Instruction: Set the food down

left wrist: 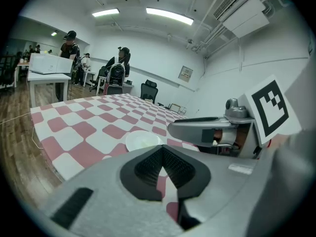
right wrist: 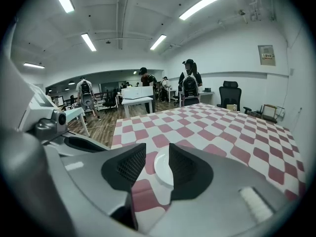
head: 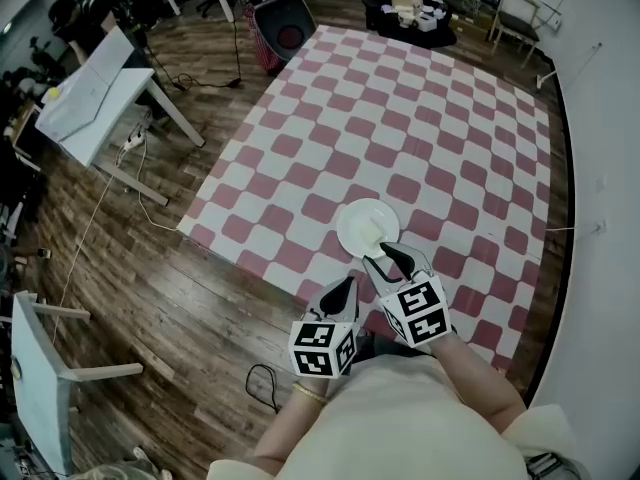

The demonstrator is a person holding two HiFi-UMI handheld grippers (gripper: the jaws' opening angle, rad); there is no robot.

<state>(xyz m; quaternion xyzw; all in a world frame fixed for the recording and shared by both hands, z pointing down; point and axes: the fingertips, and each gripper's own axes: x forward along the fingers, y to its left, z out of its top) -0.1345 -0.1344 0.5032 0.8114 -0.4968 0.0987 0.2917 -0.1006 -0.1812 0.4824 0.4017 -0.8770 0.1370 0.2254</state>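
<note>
A white plate (head: 367, 227) lies on the red-and-white checkered mat (head: 430, 138), and a pale piece of food (head: 373, 232) rests on its near side. My right gripper (head: 388, 259) hovers just short of the plate's near rim, open, with nothing between its pads. In the right gripper view the plate (right wrist: 163, 170) shows through the gap of that gripper (right wrist: 157, 152). My left gripper (head: 348, 284) hangs beside it on the left, shut and empty. In the left gripper view its tips (left wrist: 162, 151) meet in front of the plate (left wrist: 142, 141).
Wooden floor surrounds the mat. White tables (head: 92, 96) stand at the left, a red bin (head: 285, 28) and a dark low table with boxes (head: 410, 13) at the back. A cable (head: 262, 388) lies near the person's feet. People (right wrist: 190, 83) stand beyond the mat's far edge.
</note>
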